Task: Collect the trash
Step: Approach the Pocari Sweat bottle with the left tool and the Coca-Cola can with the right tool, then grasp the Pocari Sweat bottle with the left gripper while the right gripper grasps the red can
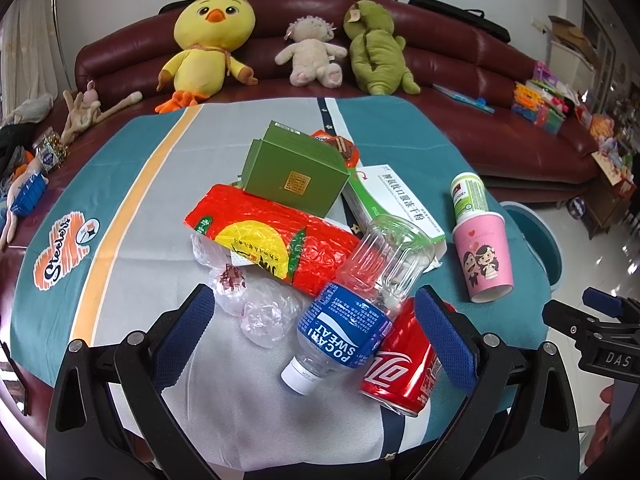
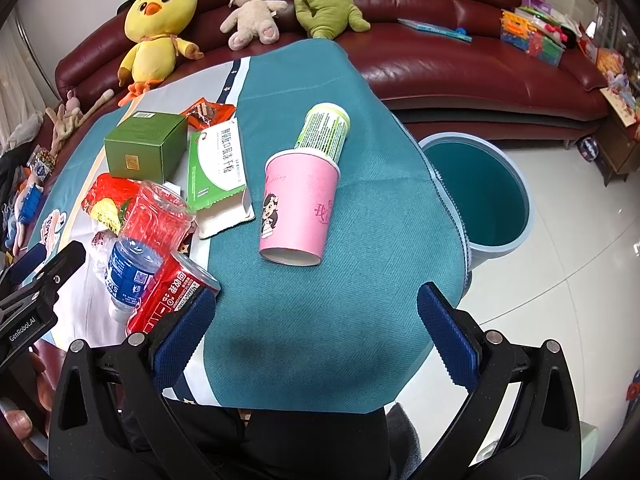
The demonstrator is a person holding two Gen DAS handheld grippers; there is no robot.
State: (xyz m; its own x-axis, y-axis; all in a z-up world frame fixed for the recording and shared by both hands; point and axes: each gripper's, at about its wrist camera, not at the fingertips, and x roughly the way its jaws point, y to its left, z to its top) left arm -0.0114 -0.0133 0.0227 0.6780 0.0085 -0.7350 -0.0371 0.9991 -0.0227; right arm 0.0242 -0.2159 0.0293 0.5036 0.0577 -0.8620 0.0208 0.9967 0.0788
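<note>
- The left gripper hovers low over the near edge of the table, its blue-padded fingers spread wide and gripping nothing; the bottle and can lie between them in the left wrist view.
- The right gripper hangs above the teal part of the tablecloth, fingers likewise wide apart and empty. Its black body reads "DAS" in the left wrist view; the left one reads "GenRobot.AI" in the right wrist view.
- A clear plastic bottle lies on its side, white cap toward the camera, blue label reading "POCARI SWEAT".
- A red Coca-Cola can with white script lies just beside the bottle, touching it.
- A crinkled red wrapper with a yellow circle and Japanese-looking writing lies behind the bottle; clear crumpled plastic film sits at its near edge.
- A green box with a small gold square seal rests on the wrapper's far end; an orange snack packet peeks out behind it.
- A white and green medicine carton with Chinese characters lies flat and open at one end.
- A pink paper cup printed with a cartoon couple lies on its side, mouth toward the camera; a white and green tube, its small print unreadable, leans against the cup's base end.
- A blue bin stands on the floor beside the table's right edge.
- The cloth carries a "Steelers" logo.
</note>
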